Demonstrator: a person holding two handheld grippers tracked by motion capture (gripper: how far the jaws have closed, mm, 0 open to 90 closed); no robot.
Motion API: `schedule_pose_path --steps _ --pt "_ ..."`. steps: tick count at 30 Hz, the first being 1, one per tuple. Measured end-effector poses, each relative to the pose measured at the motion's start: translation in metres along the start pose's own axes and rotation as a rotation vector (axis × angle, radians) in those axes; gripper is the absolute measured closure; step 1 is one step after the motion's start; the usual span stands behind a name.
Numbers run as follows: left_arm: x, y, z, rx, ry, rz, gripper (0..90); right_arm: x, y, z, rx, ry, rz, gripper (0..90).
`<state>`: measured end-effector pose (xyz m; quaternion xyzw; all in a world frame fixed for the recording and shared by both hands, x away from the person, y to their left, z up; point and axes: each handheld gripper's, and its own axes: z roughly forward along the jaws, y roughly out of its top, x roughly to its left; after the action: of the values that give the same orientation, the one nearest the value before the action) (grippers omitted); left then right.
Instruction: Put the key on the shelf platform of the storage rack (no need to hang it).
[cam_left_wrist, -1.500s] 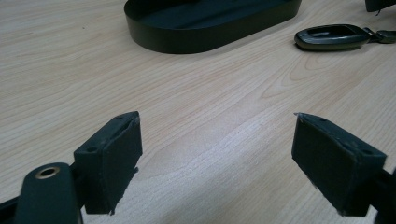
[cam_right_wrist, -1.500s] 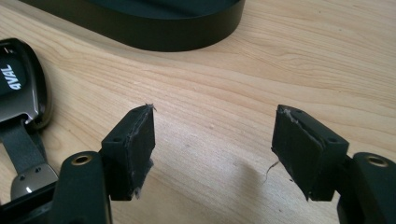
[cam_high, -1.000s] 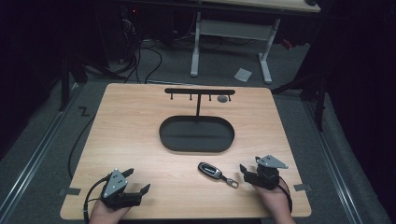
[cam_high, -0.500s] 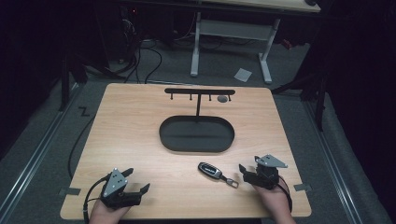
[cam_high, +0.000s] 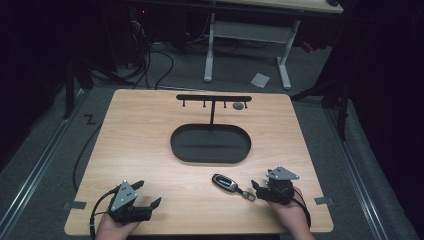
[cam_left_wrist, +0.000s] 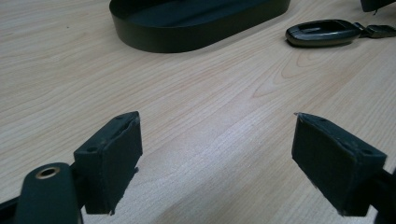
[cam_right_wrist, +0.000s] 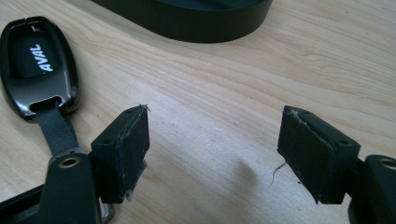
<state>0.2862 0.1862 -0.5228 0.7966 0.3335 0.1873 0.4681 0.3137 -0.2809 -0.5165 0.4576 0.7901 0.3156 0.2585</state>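
Observation:
A black car key fob (cam_high: 224, 182) lies flat on the wooden table (cam_high: 140, 135), its short strap and metal ring (cam_high: 246, 194) pointing towards my right gripper (cam_high: 256, 191). That gripper is open, with its jaws just right of the ring. In the right gripper view the fob (cam_right_wrist: 37, 65) lies left of the open gripper (cam_right_wrist: 215, 112), and bare wood shows between the jaws. My left gripper (cam_high: 149, 192) rests open near the front left edge. In the left gripper view the open gripper (cam_left_wrist: 217, 119) holds nothing, and the fob (cam_left_wrist: 322, 32) lies far off at the upper right.
A black oval tray (cam_high: 210, 145) sits mid-table, just beyond the fob. Behind it stands a black T-shaped rack (cam_high: 214, 98) with several hooks and a small grey round piece (cam_high: 238, 105) near its right end. The tray's wall (cam_right_wrist: 187, 18) is close ahead of the right gripper.

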Motion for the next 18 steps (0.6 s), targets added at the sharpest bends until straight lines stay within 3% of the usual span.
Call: schedule_pose_path --steps 7,13,18 --pt "-0.001 0.000 0.001 0.008 -0.009 0.004 17.1 0.004 0.005 -0.002 0.017 0.042 0.020 26.4" --pt "0.000 -0.001 0.000 0.009 -0.014 0.002 17.1 0.005 0.016 -0.003 0.073 0.068 0.023 26.4" --pt "0.000 -0.001 0.000 0.002 -0.017 -0.003 17.2 0.006 0.021 -0.001 0.142 0.085 -0.013 26.4"
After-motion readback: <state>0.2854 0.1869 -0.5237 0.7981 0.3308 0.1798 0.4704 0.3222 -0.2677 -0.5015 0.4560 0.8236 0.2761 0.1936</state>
